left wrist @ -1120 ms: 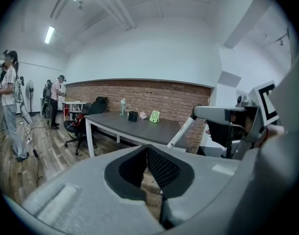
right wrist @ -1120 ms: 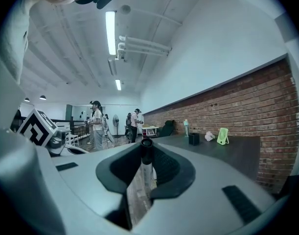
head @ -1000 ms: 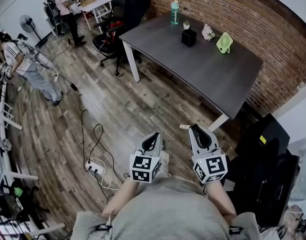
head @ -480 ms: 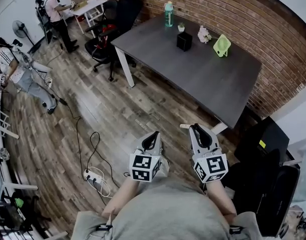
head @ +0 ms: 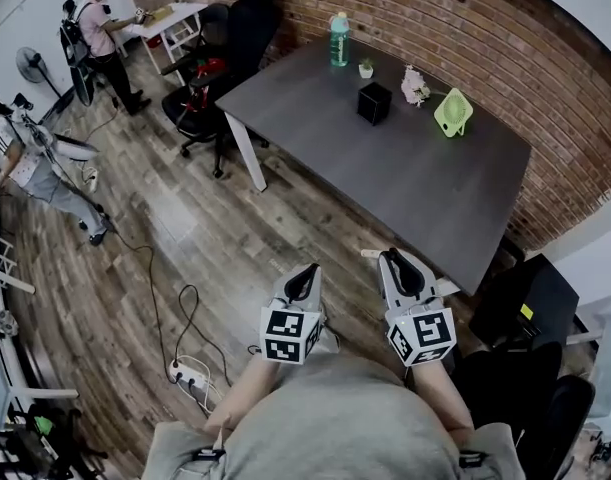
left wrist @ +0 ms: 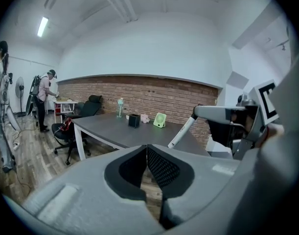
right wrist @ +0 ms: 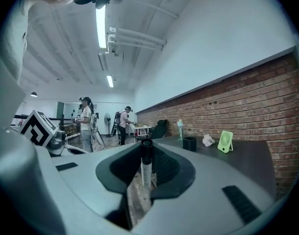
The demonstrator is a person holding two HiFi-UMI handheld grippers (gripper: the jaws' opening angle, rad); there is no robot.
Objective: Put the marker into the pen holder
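Observation:
A black square pen holder (head: 374,102) stands on the far part of a dark grey table (head: 415,183); it also shows small in the left gripper view (left wrist: 134,120) and the right gripper view (right wrist: 189,143). My right gripper (head: 393,266) is shut on a white marker with a black cap (right wrist: 146,163), whose end pokes out to the left of the jaws (head: 370,254). In the left gripper view the marker (left wrist: 181,131) slants down from the right gripper. My left gripper (head: 303,283) is shut with nothing in it. Both are held close to my body, short of the table's near corner.
On the table by the holder are a green bottle (head: 338,25), a small plant (head: 366,68), a white object (head: 416,88) and a green fan (head: 450,113). Office chairs (head: 210,78) stand at the table's left end. Two people (head: 40,158) are far left. A power strip (head: 190,376) and cables lie on the wood floor.
The table has come nearer in the head view and its near corner now lies just beyond the grippers. Both grippers keep the same pose and grip.

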